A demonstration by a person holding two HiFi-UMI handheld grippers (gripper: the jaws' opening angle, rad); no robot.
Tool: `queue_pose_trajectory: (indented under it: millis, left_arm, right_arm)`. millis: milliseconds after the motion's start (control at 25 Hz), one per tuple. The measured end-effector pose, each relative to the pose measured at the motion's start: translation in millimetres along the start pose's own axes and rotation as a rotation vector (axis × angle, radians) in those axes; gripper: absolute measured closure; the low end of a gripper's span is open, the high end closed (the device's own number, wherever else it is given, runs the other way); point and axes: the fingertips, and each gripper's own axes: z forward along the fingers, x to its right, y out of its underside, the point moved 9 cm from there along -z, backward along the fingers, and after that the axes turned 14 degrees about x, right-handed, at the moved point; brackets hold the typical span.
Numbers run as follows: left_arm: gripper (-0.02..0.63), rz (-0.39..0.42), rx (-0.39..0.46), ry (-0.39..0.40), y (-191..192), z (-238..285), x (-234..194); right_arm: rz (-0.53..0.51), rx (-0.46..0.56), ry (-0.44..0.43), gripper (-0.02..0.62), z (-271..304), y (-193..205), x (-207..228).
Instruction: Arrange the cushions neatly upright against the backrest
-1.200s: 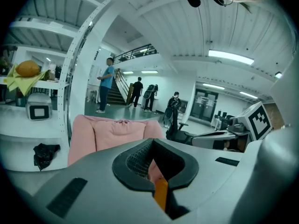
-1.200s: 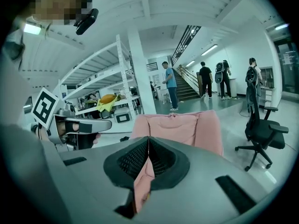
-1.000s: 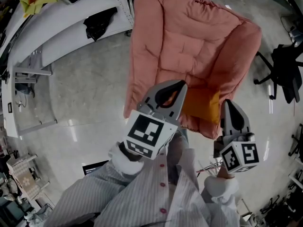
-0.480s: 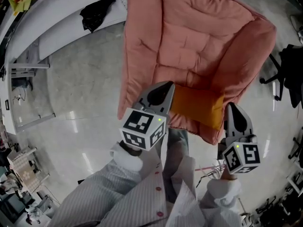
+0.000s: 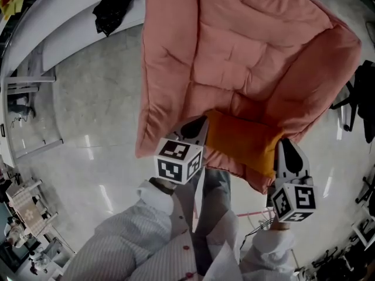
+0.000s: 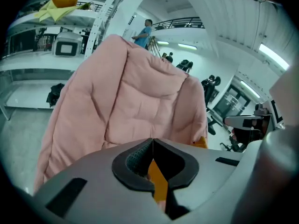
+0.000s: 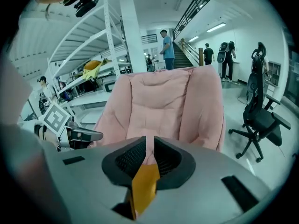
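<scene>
An orange cushion hangs between my two grippers, just over the front edge of the pink padded armchair's seat. My left gripper is shut on the cushion's left edge. Orange fabric shows pinched in the left gripper. My right gripper is shut on the cushion's right edge, where orange fabric sticks out under the right gripper. The armchair's backrest rises straight ahead, with nothing on the seat that I can see.
A white workbench with a black cloth runs along the top left. A black office chair stands right of the armchair. Grey polished floor lies to the left. People stand far off by the stairs.
Both grippers have carried the orange cushion forward, closer to the armchair's seat. The armchair fills more of the head view. Both grips stay the same.
</scene>
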Motion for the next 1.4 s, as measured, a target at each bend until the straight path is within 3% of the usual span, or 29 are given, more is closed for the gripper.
queue_pose_trajectory:
  millis: [200,320,480,760,1040,1200,1320,1400]
  left_arm:
    - [0.594,-0.032,-0.077,0.001,40,23,-18]
    - [0.592,-0.045,-0.119,-0.007,65,40,-31]
    - [0.509,-0.097,-0.198,-0.004,102,59,-44]
    - [0.419,-0.118,-0.304,-0.004,159,81,-58]
    - [0.342,-0.268,-0.297,0.0,178,97,-78]
    - [0.352,-0.297,-0.322,0.011,187,101,-71]
    - [0.459,-0.259,-0.339,0.012,186,105,-55]
    - [0.496,-0.202,-0.347,-0.007,185,109,-45]
  right_arm:
    - [0.005,-0.035,0.032,0.575,12,28,12]
    - [0.014,-0.054,0.047,0.517,19,41,20]
    - [0.039,-0.092,0.064,0.472,23,60,32]
    - [0.084,-0.132,0.071,0.417,31,83,51]
    - [0.127,-0.188,0.025,0.416,49,102,54]
    - [0.142,-0.22,0.014,0.417,49,112,56]
    - [0.123,-0.235,0.011,0.417,47,114,56]
    - [0.093,-0.246,0.004,0.417,48,114,57]
